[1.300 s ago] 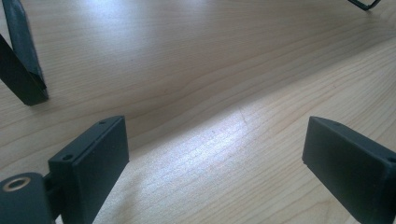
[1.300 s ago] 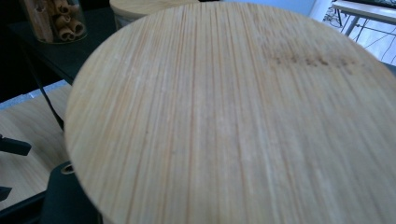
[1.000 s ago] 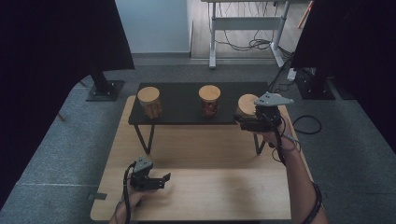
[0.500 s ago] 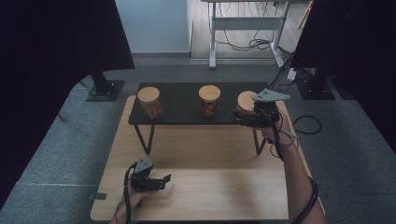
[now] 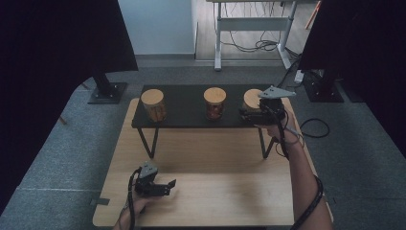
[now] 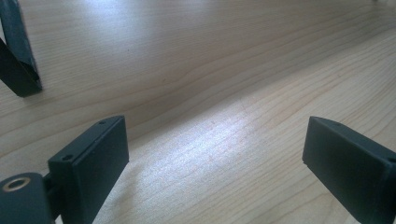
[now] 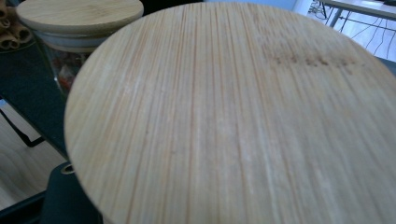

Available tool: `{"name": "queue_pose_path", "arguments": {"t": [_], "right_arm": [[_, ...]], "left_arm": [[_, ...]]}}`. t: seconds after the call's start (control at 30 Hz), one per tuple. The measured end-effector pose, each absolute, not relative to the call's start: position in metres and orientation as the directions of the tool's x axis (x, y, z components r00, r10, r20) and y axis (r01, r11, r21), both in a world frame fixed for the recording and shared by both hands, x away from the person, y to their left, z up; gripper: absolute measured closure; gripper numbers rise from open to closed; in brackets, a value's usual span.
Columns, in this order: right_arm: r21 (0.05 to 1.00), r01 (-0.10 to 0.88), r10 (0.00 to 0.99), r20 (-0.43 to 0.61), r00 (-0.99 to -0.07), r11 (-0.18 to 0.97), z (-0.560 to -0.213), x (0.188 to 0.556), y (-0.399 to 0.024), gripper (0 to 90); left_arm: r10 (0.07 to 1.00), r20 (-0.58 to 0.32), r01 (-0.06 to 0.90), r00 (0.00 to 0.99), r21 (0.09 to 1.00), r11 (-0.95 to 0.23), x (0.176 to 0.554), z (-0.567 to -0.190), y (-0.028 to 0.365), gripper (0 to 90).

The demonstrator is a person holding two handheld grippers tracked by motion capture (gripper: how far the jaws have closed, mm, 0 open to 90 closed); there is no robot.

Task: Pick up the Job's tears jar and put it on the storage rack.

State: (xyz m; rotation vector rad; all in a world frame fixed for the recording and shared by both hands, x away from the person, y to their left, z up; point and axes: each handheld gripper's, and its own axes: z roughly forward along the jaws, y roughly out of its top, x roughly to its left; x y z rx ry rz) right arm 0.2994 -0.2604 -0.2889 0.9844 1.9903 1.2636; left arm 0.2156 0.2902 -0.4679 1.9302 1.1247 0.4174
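Observation:
Three jars with bamboo lids stand in a row on a low black shelf (image 5: 184,117): a left jar (image 5: 153,104), a middle jar (image 5: 214,103) and a right jar (image 5: 251,98). My right gripper (image 5: 248,114) reaches in from the right at the shelf's right end and is shut on the right jar. In the right gripper view that jar's lid (image 7: 233,116) looms close, with one black finger (image 7: 70,200) under its rim. My left gripper (image 5: 167,184) rests open near the table's front edge, its jaws (image 6: 215,158) wide apart over bare wood.
The shelf stands on thin black legs (image 5: 148,141) on a light wooden table (image 5: 215,196). Grey carpet surrounds the table. A cable (image 5: 316,127) lies on the floor at the right, and a desk frame (image 5: 218,38) stands behind.
My right gripper and the right jar have shifted a little farther back over the shelf's right end. The left gripper has stayed where it was.

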Motion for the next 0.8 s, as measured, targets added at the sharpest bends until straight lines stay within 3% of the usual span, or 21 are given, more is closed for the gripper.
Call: {"name": "queue_pose_path", "arguments": {"t": [0.8], "right_arm": [[0.912,0.327,0.866,-0.057,-0.496,0.247,-0.300,0.313,-0.253,24.6]], "left_arm": [[0.831,-0.113,0.551,0.544,0.795,-0.252,0.216,-0.468,0.289,6.3]]}}
